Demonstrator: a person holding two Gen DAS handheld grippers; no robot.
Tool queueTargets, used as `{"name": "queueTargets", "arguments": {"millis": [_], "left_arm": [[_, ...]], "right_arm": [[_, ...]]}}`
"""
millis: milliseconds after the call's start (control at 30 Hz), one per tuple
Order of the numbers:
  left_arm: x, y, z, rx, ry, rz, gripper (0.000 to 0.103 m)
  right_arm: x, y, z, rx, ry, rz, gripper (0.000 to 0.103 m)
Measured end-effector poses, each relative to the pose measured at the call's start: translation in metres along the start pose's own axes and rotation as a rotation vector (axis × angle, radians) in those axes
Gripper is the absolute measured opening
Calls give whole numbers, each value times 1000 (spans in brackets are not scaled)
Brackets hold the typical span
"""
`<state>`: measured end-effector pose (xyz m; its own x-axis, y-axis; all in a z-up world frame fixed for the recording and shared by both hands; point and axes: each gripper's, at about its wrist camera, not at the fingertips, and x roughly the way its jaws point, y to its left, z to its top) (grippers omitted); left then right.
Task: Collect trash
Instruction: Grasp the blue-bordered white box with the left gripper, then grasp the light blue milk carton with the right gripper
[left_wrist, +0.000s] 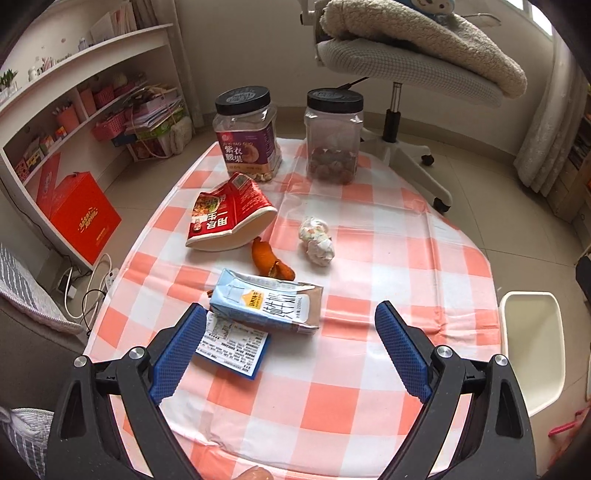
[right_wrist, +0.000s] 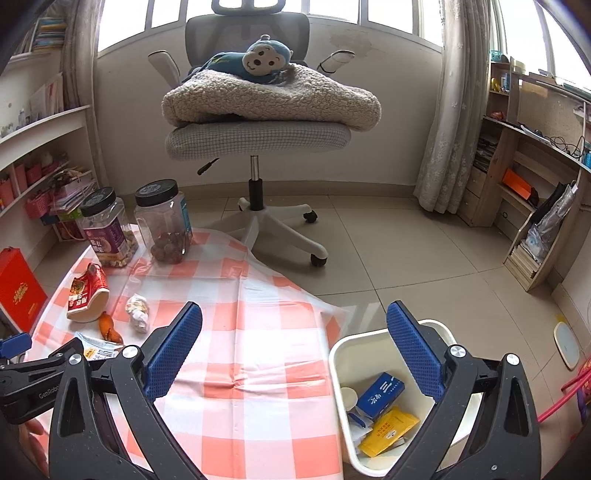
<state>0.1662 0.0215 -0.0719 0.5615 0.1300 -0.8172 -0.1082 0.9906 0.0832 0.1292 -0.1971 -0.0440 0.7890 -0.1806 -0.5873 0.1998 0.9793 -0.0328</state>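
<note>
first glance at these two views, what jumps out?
The orange-and-white checked tablecloth strewn with trash: a blue milk carton nearest the open left tool, a crushed red paper cup behind it, and orange peel between them. Beyond the cloth's edge, under the open right tool, a white bin already holds a blue carton and yellow packet.

The left wrist view looks down and forward over the checked surface (left_wrist: 332, 398) from close above its near edge, facing the two jars (left_wrist: 246, 133) and the office chair (left_wrist: 399, 59) beyond. The right wrist view sits further right, above the surface's right edge and the white bin (right_wrist: 340, 354) – facing the chair and window. Both share the surface, jars, crushed red cup (left_wrist: 231, 218), chair and bin
</note>
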Motion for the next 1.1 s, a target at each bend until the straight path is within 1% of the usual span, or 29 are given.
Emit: {"name": "queueTargets", "arguments": {"millis": [67,133,233,333,467,567,667,800,900,933,967,1000,1033,1067,1100], "left_arm": [[15,18,0,-3,66,1,90],[32,36,-2,-11,141,-22,90],[53,62,-10,-57,219,1,90],[73,89,-20,-160,296,10,90],[98,118,-35,-358,399,-25,90],[110,124,-38,-456,431,-62,90],[119,119,-36,-514,446,-75,90],[138,109,-33,-548,475,-25,90],[152,102,-33,-583,493,-24,90],[156,99,-32,-581,498,-23,90],[158,95,-32,-559,504,-8,90],[157,91,-31,-533,502,-4,87],[154,88,-30,-502,498,-6,81],[151,85,-31,-471,496,-18,78],[147,83,-31,-446,495,-32,68]], "right_arm": [[3,14,-1,-19,9,21,96],[7,26,-2,-36,19,39,96],[14,40,-4,-53,36,55,96],[20,51,-6,-62,57,65,96],[26,59,-6,-71,73,72,96],[28,63,-8,-84,78,76,96],[31,66,-10,-102,93,78,96],[33,64,-11,-121,107,82,96],[36,63,-11,-139,121,86,96],[38,62,-12,-144,130,95,96],[39,62,-12,-147,138,107,96],[40,63,-12,-150,142,124,96],[41,64,-13,-157,146,139,96],[41,66,-13,-168,149,149,96],[42,70,-14,-178,147,160,96]]}}
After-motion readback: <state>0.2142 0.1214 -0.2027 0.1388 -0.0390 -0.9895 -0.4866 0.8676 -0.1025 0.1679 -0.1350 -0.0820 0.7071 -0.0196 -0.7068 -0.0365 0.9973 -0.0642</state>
